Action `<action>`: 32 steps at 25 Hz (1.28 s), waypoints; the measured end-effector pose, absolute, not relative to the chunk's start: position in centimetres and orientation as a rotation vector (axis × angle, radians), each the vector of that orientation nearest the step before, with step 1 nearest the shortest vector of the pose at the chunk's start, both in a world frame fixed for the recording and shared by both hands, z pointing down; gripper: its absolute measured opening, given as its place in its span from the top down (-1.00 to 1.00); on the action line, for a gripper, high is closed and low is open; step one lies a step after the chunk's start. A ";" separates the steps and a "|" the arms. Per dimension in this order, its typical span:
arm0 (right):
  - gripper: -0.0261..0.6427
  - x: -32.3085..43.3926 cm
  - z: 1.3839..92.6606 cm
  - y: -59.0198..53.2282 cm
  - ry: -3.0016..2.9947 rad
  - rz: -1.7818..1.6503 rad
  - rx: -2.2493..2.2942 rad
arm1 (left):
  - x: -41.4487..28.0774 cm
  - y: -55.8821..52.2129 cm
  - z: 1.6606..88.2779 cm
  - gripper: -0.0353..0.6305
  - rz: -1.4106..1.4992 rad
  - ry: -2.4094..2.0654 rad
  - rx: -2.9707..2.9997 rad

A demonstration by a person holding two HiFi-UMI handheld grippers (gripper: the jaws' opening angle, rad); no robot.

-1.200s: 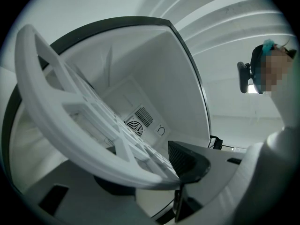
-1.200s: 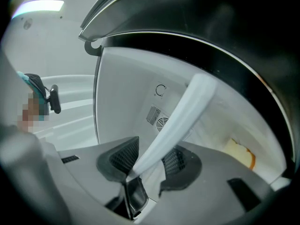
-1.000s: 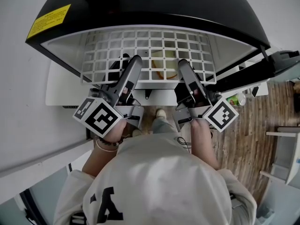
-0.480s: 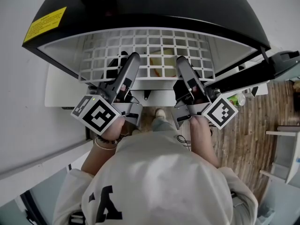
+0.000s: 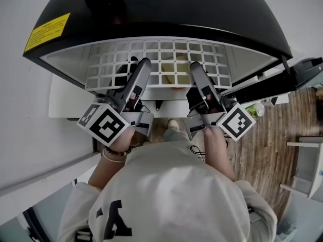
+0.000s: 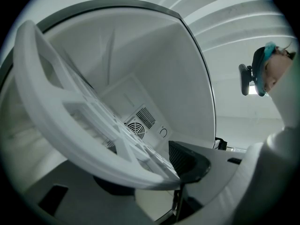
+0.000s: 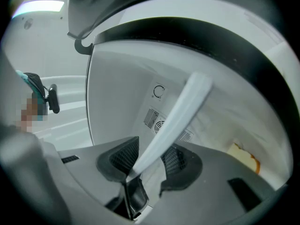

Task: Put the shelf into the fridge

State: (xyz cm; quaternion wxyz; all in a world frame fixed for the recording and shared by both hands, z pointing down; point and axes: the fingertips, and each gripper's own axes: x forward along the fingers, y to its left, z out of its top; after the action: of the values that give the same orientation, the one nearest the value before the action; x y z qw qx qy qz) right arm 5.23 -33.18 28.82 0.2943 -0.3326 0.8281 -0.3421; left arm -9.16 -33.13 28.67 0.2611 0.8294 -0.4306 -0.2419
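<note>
A white grid shelf (image 5: pixel 161 54) lies nearly level in the mouth of the black fridge (image 5: pixel 166 9). My left gripper (image 5: pixel 136 68) is shut on its front edge left of the middle, and my right gripper (image 5: pixel 196 75) is shut on the same edge further right. In the left gripper view the shelf (image 6: pixel 70 125) sweeps across from the upper left, its rim pressed against the dark pad (image 6: pixel 187 159) of the left gripper (image 6: pixel 154 172). In the right gripper view the shelf's rim (image 7: pixel 180 114) runs edge-on between the meshed pads of the right gripper (image 7: pixel 140 161).
The fridge's white inner back wall has a fan vent (image 6: pixel 138 125). A yellowish item (image 7: pixel 246 158) lies on the fridge floor at the right, under the shelf. The open door (image 5: pixel 282 79) juts out at the right over a wooden floor (image 5: pixel 267 150). A white cabinet (image 5: pixel 65 97) carries the fridge.
The shelf sits a little deeper under the fridge's top than a second ago. Both grippers keep their hold and have barely shifted.
</note>
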 end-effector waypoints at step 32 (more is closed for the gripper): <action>0.46 5.5 28.8 -35.2 2.071 -0.893 -0.984 | -9.1 -35.1 28.5 0.20 -0.644 -1.121 2.268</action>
State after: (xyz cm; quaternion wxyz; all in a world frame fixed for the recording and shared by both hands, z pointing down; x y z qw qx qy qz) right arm 5.54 -35.24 28.83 0.3339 -0.3770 0.7934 -0.3419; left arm -9.10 -35.09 28.47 0.2624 0.8383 -0.4144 -0.2380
